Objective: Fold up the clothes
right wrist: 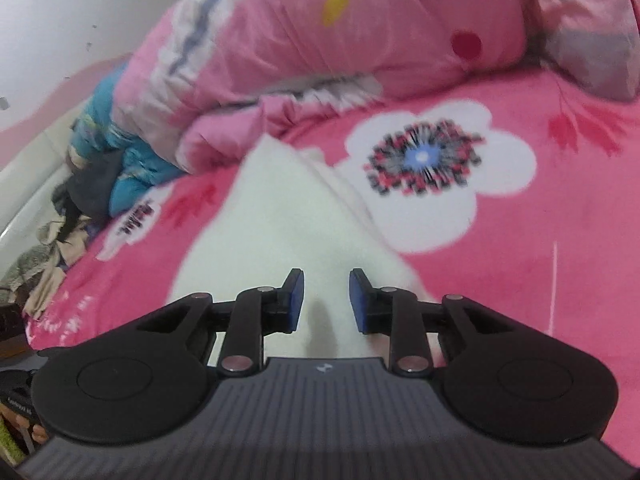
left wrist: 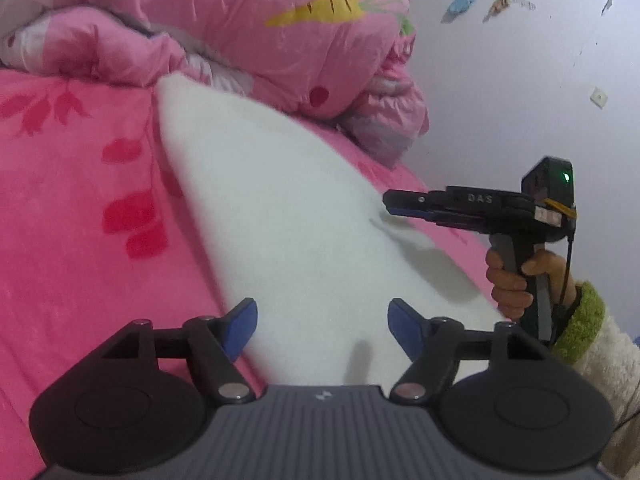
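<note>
A white fleecy garment (left wrist: 280, 200) lies flat on the pink flowered bed sheet (left wrist: 60, 200), narrowing to a corner at the far end. My left gripper (left wrist: 322, 320) hovers open over its near part, blue pads wide apart, nothing between them. My right gripper (left wrist: 392, 204), held by a hand (left wrist: 508, 280) in a green-cuffed sleeve, reaches in from the right over the garment's right edge. In the right wrist view the right gripper (right wrist: 326, 284) is open just above the white garment (right wrist: 280, 208), with a narrower gap and nothing held.
A bulky pink quilt (left wrist: 280, 40) with a carrot print is heaped along the far side of the bed (right wrist: 360, 20). A pile of blue and dark clothes (right wrist: 100, 176) sits at the bed's left edge. A pale wall (left wrist: 520, 80) stands to the right.
</note>
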A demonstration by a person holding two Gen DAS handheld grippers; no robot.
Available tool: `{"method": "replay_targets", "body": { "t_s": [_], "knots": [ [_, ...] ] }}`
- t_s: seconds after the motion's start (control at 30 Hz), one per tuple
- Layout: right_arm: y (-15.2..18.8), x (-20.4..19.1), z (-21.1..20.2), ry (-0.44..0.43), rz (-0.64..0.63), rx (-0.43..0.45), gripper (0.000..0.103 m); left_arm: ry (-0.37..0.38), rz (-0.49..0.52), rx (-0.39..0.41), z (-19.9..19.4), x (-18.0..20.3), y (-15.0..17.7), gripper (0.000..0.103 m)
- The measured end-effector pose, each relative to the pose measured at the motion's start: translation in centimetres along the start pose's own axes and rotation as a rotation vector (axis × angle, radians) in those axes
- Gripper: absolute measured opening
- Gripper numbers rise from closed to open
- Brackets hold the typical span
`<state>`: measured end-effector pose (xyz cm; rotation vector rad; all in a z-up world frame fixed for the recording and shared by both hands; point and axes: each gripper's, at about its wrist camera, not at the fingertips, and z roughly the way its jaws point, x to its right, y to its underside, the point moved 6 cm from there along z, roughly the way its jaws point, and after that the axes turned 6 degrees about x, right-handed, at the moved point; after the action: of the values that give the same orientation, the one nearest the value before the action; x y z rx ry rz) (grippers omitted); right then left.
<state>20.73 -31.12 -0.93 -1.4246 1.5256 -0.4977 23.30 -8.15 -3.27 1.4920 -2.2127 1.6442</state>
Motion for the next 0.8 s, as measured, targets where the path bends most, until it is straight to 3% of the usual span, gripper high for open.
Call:
{"method": "replay_targets", "body": {
  "t_s": [0.13, 0.23, 0.37, 0.47, 0.63, 0.73, 0.8],
  "knots": [
    [-0.3, 2.9, 2.3, 0.057, 0.071, -0.015, 0.028, -0.029, -0.022, -0.007, -0.6, -0.5, 0.1, 0.076],
    [-0.1, 5.2, 1.8, 0.08, 0.211, -0.028, 0.035, -0.05, -0.039, -0.011, -1.0, -1.0, 0.1, 0.076],
    [-1.7, 5.4, -5.0, 0.078, 0.218, 0.047, 0.035, -0.054, -0.071, -0.027, -2.5, -1.3, 0.3, 0.077],
    [-2.6, 4.8, -11.7, 0.065, 0.242, 0.072, 0.052, -0.011, -0.112, -0.058, -4.4, -0.9, 1.3, 0.077],
    [-1.6, 2.0, -19.8, 0.022, 0.226, 0.049, 0.093, 0.081, -0.144, -0.112, -5.7, 1.2, 3.6, 0.078],
    [2.2, 1.0, -18.9, -0.086, 0.292, -0.049, 0.093, 0.081, -0.127, -0.137, -4.9, 2.5, 5.0, 0.078],
    [5.6, 1.1, -16.2, -0.099, 0.356, -0.116, 0.093, 0.065, -0.116, -0.135, -4.4, 2.9, 5.6, 0.078]
  ]
}}
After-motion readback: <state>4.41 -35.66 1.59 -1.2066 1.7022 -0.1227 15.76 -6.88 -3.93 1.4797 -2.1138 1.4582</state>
